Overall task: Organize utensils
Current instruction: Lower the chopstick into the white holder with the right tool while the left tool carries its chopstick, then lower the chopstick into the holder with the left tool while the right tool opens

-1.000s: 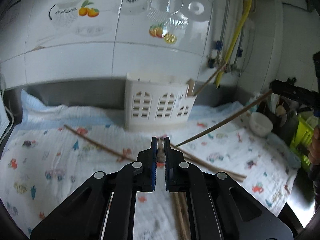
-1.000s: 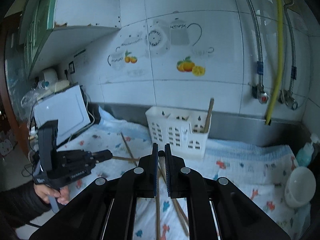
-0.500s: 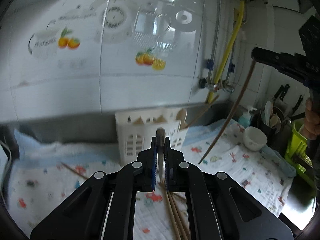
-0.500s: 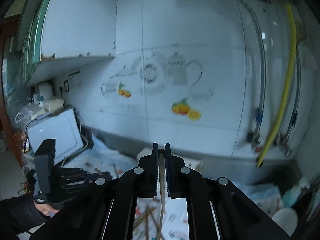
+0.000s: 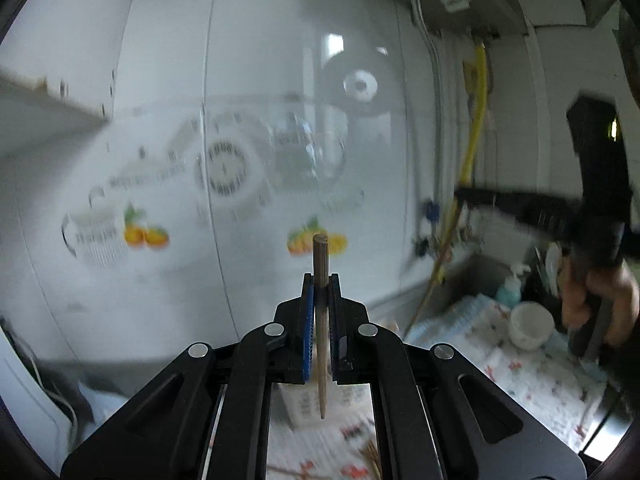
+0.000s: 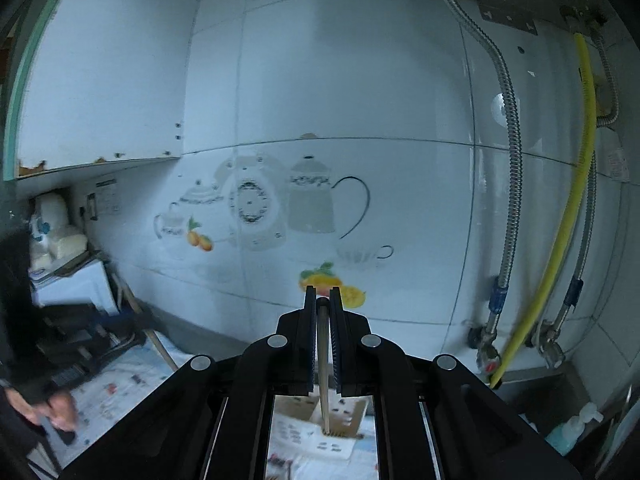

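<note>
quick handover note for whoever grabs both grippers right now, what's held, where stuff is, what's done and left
Left gripper: shut on one wooden chopstick, held upright above the counter.
Right gripper: shut on another chopstick, tip hanging over the white utensil holder.
Loose chopsticks lie on the patterned cloth below the left gripper.
Done: both sticks lifted clear of the cloth.
Left: lower each stick into the holder, release, then collect the loose ones. How many are already in the holder cannot be told.

Open air ahead up to the tiled wall [image 6: 360,80]; pipes [image 6: 508,160] and yellow hose [image 6: 576,200] crowding the right.
</note>
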Tool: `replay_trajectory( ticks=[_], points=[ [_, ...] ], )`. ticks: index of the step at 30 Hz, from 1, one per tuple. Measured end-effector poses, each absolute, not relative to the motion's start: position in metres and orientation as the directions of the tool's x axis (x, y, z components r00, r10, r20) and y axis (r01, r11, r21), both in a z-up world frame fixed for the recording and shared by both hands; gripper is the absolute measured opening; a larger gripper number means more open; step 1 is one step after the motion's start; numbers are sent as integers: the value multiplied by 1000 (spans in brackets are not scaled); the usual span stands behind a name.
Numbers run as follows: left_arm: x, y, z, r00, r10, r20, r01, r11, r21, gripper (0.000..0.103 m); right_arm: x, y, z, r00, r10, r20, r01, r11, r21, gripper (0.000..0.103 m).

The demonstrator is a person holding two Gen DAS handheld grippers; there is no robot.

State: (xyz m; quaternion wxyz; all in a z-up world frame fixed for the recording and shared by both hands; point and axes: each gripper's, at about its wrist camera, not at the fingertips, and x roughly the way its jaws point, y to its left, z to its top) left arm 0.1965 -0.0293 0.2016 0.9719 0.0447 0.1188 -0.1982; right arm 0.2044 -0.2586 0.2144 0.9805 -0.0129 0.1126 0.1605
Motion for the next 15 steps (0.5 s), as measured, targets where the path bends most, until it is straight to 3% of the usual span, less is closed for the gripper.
replay_trajectory(
  ticks=[8,15],
  points=[
    [240,-34,212,915,-349,-205,357,934,7,5,244,-257,187,919,296,-260,-296,954,38,6],
    [277,-37,172,883,-352,-309,353,934,-53,6,261,-252,150,888,296,-351,-300,953,44,6]
  ],
)
